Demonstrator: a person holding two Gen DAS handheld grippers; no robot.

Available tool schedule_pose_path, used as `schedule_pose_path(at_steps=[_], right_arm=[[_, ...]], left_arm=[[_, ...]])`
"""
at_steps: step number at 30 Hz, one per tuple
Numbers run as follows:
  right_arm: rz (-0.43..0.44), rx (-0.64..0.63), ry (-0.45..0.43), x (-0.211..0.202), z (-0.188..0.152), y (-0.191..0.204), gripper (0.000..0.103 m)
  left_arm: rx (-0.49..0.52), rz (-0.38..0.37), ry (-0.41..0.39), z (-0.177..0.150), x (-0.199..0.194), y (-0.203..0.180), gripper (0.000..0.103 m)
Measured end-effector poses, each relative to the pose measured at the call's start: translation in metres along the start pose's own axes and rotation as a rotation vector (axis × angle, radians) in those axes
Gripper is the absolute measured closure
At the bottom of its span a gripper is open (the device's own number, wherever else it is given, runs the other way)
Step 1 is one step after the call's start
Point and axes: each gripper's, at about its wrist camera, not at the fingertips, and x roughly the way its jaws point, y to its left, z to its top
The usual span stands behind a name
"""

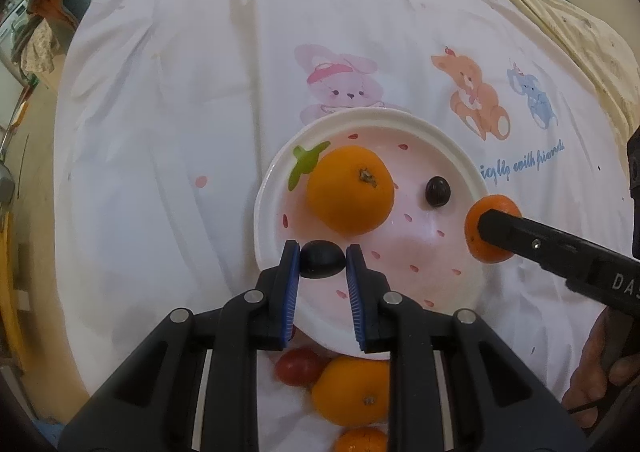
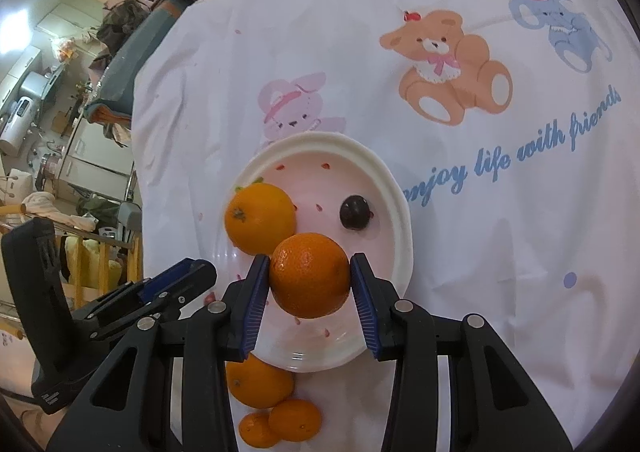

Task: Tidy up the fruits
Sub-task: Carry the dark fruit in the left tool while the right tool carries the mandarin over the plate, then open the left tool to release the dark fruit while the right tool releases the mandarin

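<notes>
- a round white plastic plate point(image 1: 276, 171) point(image 2: 394, 187) with small red drop marks and a green leaf print sits on a white cloth point(image 1: 180, 91) point(image 2: 500, 232) printed with a pink rabbit, an orange bear, a blue elephant and blue script.
- on the plate, toward its left side, rests a large round orange with a dark stem scar point(image 1: 350, 189) point(image 2: 260, 218); to its right, apart from it, lies a small dark glossy grape point(image 1: 437, 191) point(image 2: 354, 212).
- the left gripper point(image 1: 322, 262) has its blue-padded fingers clamped on a second small dark grape point(image 1: 322, 260), held at the plate's near rim, just in front of the large orange.
- the right gripper point(image 2: 310, 278) is closed on a smaller round mandarin with pebbled orange skin point(image 2: 310, 275) point(image 1: 486, 228); in the left wrist view this fruit sits at the plate's right edge, partly covered by one black finger.
- in the right wrist view the mandarin overlaps the large orange in the picture; whether they touch cannot be told.
- off the plate on its near side, on the cloth, lie more fruits: a small red cherry tomato point(image 1: 298, 366), another big orange point(image 1: 352, 390) point(image 2: 258, 382) beside it, and two little mandarins point(image 2: 295, 420) point(image 2: 258, 430) pressed close together nearer still.
- the person's right hand point(image 1: 596, 372) shows at the lower right of the left wrist view, wrapped on the black handle.
- beyond the cloth, a cluttered room with piled clothes and pale cabinets point(image 2: 80, 155) is in sight at the left of the right wrist view.
</notes>
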Motion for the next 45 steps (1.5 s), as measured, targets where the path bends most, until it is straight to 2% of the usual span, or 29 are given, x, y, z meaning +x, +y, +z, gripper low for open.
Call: schedule_pose_path(at_steps=[14,21,34,35,37,39,40,41,42,45], right_arm=[[-0.047,0.008,0.026,0.011,-0.004,-0.01,0.059],[-0.075,0.016,0.041,0.018,-0.005,-0.016,0.059],[-0.064,-0.004,0.048,0.023,-0.001,-0.015,0.057],[-0.063,-0.003,0.047,0.022,-0.001,-0.015,0.052],[-0.052,-0.006,0.031,0.019,-0.001,-0.014,0.05],[-0.035,-0.015,0.004,0.013,0.001,-0.011,0.045],[-0.03,-0.018,-0.007,0.01,0.001,-0.01,0.036],[-0.027,-0.019,-0.021,0.007,0.002,-0.008,0.029],[-0.025,-0.022,-0.039,0.003,0.003,-0.007,0.027],[-0.033,-0.033,-0.061,-0.003,0.004,-0.005,0.022]], left_arm=[[-0.011,0.001,0.044,-0.002,0.014,0.002,0.082],[-0.009,0.012,0.047,-0.002,0.019,0.005,0.082],[0.003,0.013,0.029,0.001,0.018,0.004,0.082],[0.008,0.017,0.027,0.001,0.018,0.003,0.08],[0.014,0.021,0.021,0.001,0.016,0.001,0.067],[0.013,0.028,0.008,0.002,0.014,0.001,0.046],[0.012,0.031,0.003,0.002,0.012,0.0,0.04],[0.01,0.035,-0.004,0.002,0.01,0.0,0.027],[0.007,0.036,-0.011,0.003,0.008,0.001,0.021],[0.001,0.028,-0.022,0.004,0.004,0.002,0.021]])
